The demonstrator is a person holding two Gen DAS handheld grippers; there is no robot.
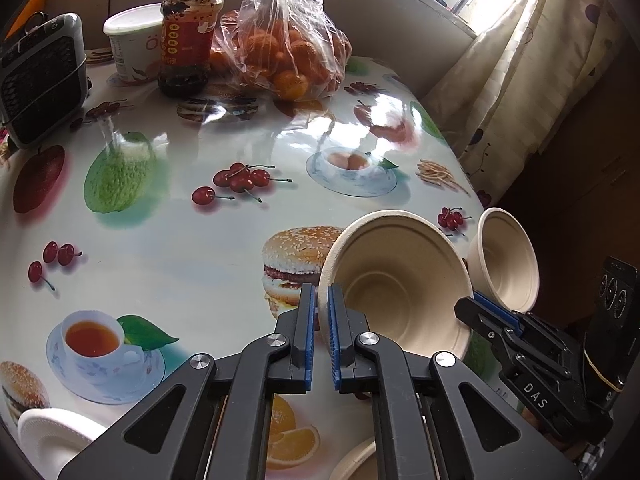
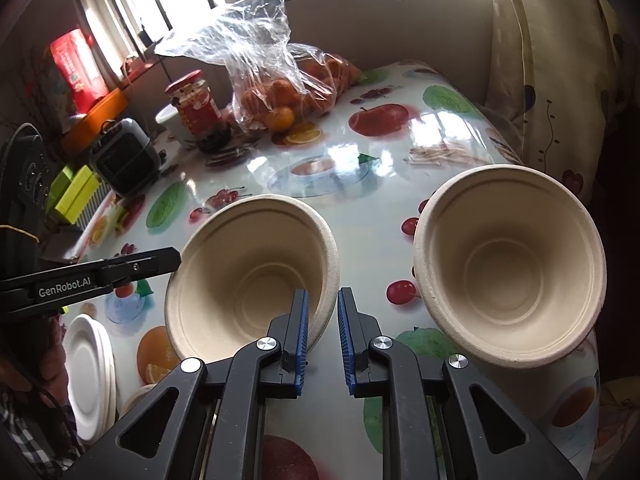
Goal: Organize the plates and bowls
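Clamping opposite sides of one tan pulp bowl, the two claws share it between them. The left claw has its blue pads drawn together on the bowl's left rim, with only the thin wall between them. The right claw is closed on the right rim of the same bowl, the rim caught between its pads. From the right wrist view the left claw's black tip meets the bowl's far left edge.

A second tan pulp bowl stands just beside the first, on its right, near the worktop's right edge, with no claw on it. The two bowls are apart, with printed cherries showing between them.

A stack of white plates lies at the near left corner of the fruit-printed worktop. At the far end stand a red-lidded jar, a white tub behind it, a clear bag of oranges and a small dark heater. A pale curtain hangs to the right.
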